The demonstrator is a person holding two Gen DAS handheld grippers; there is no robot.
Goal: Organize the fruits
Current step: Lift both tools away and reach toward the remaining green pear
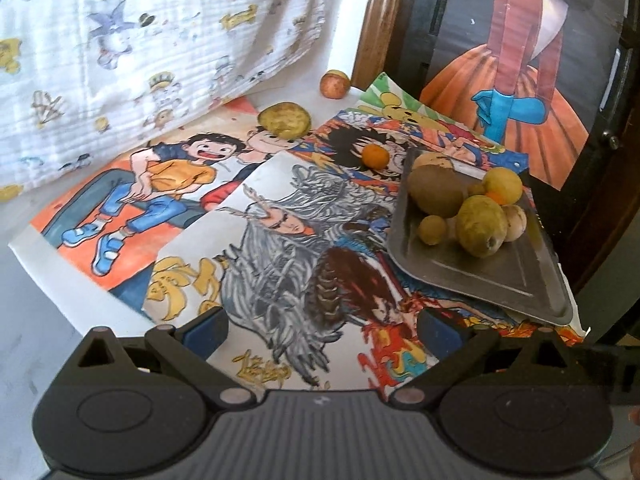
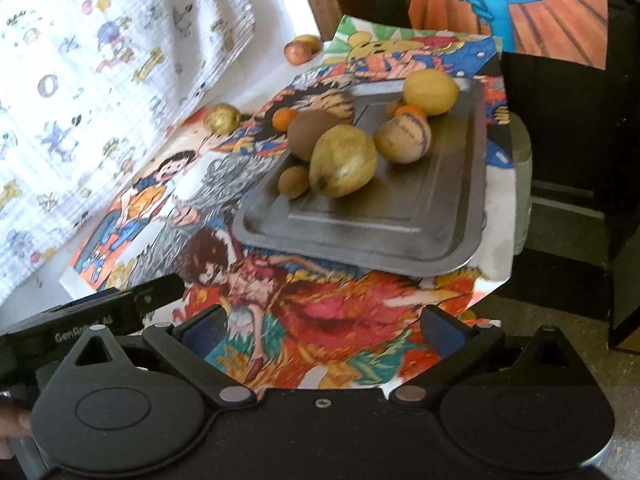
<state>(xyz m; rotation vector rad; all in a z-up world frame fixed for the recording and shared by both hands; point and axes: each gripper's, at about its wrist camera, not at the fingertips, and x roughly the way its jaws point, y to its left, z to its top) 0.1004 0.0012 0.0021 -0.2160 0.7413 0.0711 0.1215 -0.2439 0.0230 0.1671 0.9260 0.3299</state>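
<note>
you are holding both grippers' jaws released and empty, left gripper (image 1: 322, 330) and right gripper (image 2: 322, 330). most fruit is lying on the tray (image 1: 500, 280); the orange (image 1: 375, 156) is sitting just left of it, far ahead of the left jaws, probably nearer them.

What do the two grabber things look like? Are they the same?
Nearly. The left gripper and the right gripper are both black, with round covers, silver pivot pins and blue pads on the fingers. The left has a ribbed grey centre panel; the right's is plain black. White lettering marks the left gripper's side.
</note>
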